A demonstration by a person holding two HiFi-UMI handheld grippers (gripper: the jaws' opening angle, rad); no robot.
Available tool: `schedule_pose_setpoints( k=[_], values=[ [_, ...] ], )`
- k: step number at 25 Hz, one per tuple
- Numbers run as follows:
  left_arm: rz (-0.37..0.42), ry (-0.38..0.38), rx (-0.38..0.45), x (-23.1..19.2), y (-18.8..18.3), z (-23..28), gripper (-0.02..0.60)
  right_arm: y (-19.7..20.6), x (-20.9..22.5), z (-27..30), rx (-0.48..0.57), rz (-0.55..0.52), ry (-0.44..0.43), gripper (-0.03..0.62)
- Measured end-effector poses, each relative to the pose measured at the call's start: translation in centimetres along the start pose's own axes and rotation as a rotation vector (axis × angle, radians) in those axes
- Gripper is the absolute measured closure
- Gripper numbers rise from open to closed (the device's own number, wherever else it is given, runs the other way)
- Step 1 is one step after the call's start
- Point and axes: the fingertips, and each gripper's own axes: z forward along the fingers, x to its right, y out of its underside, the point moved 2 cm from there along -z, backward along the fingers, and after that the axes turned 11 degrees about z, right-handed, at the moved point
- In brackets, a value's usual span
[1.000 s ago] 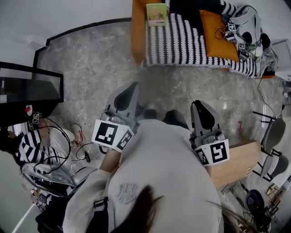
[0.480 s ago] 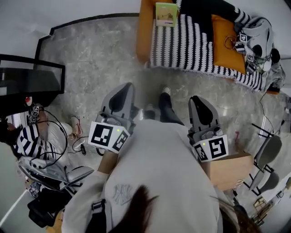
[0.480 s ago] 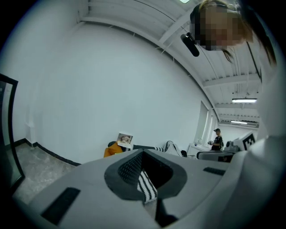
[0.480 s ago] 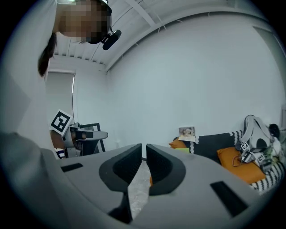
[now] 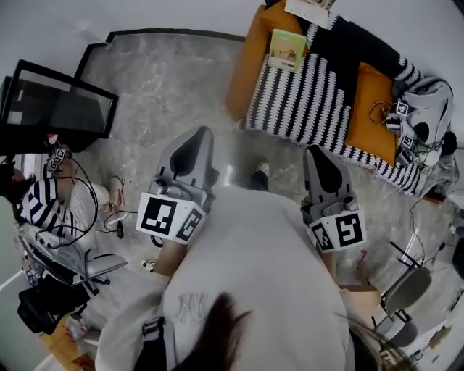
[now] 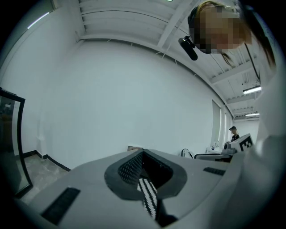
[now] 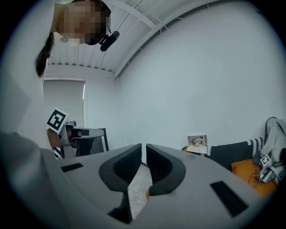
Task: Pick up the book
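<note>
A green book (image 5: 288,49) lies flat on the black-and-white striped blanket (image 5: 312,101) of an orange sofa (image 5: 250,69) at the top of the head view. A second light-covered book (image 5: 310,7) lies at the sofa's far end and shows in the right gripper view (image 7: 197,144). My left gripper (image 5: 197,138) and right gripper (image 5: 316,153) are held out over the grey floor, well short of the sofa. Both are shut with nothing in them: the left jaws (image 6: 143,152) meet at the tips, and the right jaws (image 7: 144,146) leave only a thin slit.
A black glass-sided stand (image 5: 58,109) sits at the left. A person in a striped top (image 5: 36,206) sits beside cables (image 5: 119,217) on the floor. An orange cushion (image 5: 370,101) and a grey marked device (image 5: 424,119) lie on the sofa's right part. A wooden box (image 5: 359,297) is at lower right.
The person has stepped along, and the sofa with the green book has swung right and tilted in the head view. Both grippers stay shut and held forward.
</note>
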Motion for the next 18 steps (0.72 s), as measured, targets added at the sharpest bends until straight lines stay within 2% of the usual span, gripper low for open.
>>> schedule_pose_setpoints(
  k=[8,18],
  values=[
    [-0.020,-0.020,-0.028,2.1,0.8,4.2,0.572,-0.4,5.6,-1.0,-0.035,0.041,0.026,0.548],
    [-0.016,0.054,-0.069,3.7,0.8,9.1,0.572,-0.8,8.9,-1.6,-0.044,0.101,0.090,0.548]
  ],
)
